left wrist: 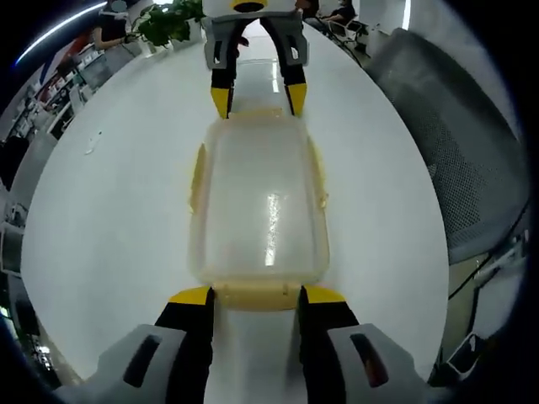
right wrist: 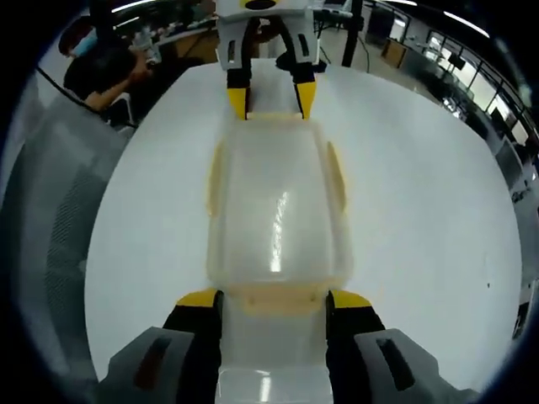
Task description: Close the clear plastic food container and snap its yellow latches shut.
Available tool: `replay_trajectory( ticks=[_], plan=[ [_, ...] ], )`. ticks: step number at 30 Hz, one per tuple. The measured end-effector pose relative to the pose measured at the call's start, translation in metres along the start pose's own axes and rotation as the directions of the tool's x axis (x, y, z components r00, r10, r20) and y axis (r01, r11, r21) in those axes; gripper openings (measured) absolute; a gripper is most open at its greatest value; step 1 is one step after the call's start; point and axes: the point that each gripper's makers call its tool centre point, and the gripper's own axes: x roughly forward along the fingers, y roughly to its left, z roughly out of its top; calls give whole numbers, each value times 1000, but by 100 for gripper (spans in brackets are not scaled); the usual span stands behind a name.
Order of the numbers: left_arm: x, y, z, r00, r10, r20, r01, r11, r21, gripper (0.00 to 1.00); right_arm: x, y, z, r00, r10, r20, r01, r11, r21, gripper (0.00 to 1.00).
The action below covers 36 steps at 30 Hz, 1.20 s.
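Lying on the white table [left wrist: 126, 194] with its lid already down, the clear plastic food container [left wrist: 259, 202] has its long axis running straight from one gripper to the other, so each short end faces one pair of jaws. The left gripper [left wrist: 257, 296] stands at one end and the right gripper [right wrist: 274, 300] at the opposite end, both equally near. Each has its jaws open about as wide as the end latch [left wrist: 257, 295], and the yellow tips sit just beside the two corners of that latch — whether they touch it I cannot tell, and neither holds anything. The side latches [left wrist: 198, 177] on the long edges seem to stand a little outward, so I judge they are not yet snapped. The next move probably presses the end latches downward.
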Motion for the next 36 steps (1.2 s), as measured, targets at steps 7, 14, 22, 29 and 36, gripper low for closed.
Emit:
replay_trajectory(
  ticks=[7, 14, 22, 29, 36],
  plan=[
    [1, 0, -3, 1000, -13, -12, 12, 1000, -20, 39, 0, 1, -1, 1000, 3, -10, -3, 1000, -1, 45],
    [2, -1, -3, 999, -17, -30, 17, 1000, -4, 39, -1, 1, 0, 1000, 8, -6, -8, 1000, -15, 39],
    [1, -2, -3, 998, 21, -62, -22, 1000, -12, 38, -1, 2, 0, 1000, 5, -21, -5, 1000, -10, 39],
    [2, -1, -6, 996, 14, -89, -17, 999, -29, 38, 0, 1, -1, 1000, 8, -27, -9, 1000, -10, 39],
    [2, -1, -5, 996, 13, -91, -16, 999, -37, 38, 0, 0, -1, 1000, 4, -18, -4, 1000, -4, 39]
  ],
)
